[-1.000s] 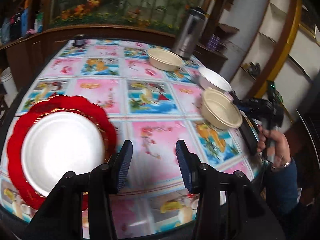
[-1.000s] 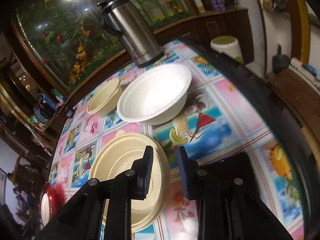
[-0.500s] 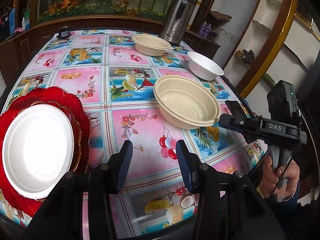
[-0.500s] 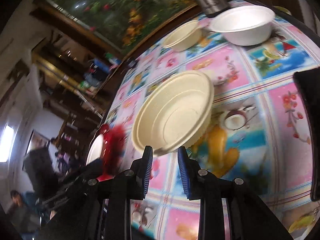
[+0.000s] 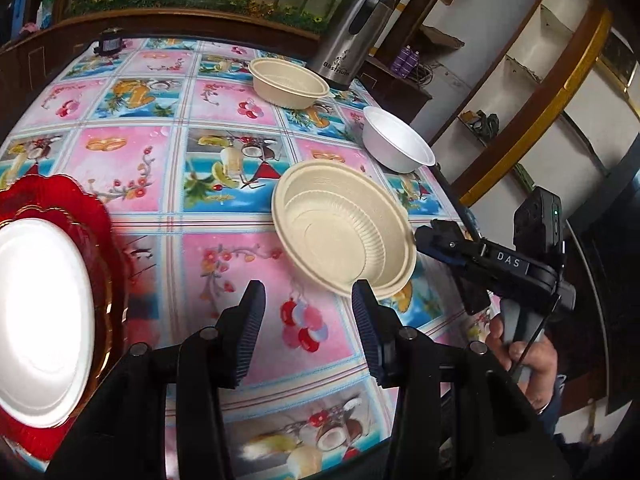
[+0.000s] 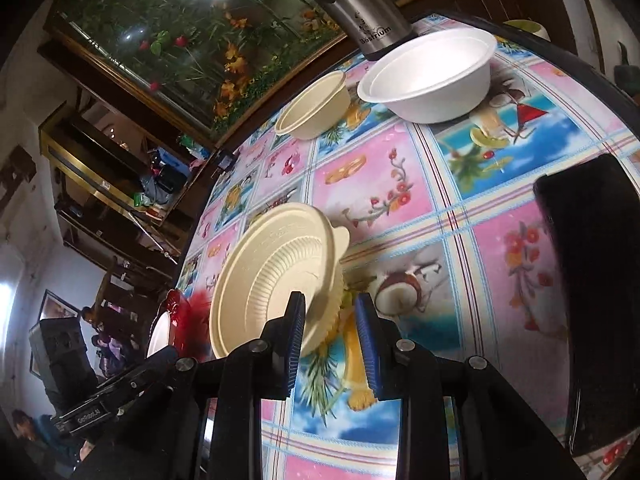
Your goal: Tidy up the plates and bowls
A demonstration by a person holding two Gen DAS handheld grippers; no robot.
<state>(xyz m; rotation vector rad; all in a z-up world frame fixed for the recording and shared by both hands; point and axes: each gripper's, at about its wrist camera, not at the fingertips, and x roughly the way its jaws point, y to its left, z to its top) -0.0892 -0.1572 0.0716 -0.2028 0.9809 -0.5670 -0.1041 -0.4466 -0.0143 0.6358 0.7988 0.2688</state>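
right hand-held gripper (image 6: pixel 329 334) grips the ribbed cream bowl (image 6: pixel 276 280) by its rim, tilted; the plates (image 5: pixel 44 312) lie at nine o'clock; left hand-held gripper (image 5: pixel 306 324) gapes empty.

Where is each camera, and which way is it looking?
Left wrist: sits on the left gripper, whose jaws stand open, looking across the table at the tilted ribbed cream bowl; the right gripper and the person's right hand show.
Right wrist: sits on the right gripper, looking along the table past the bowl it pinches toward the white bowl.
Both show that ribbed bowl, the white bowl and the steel flask.
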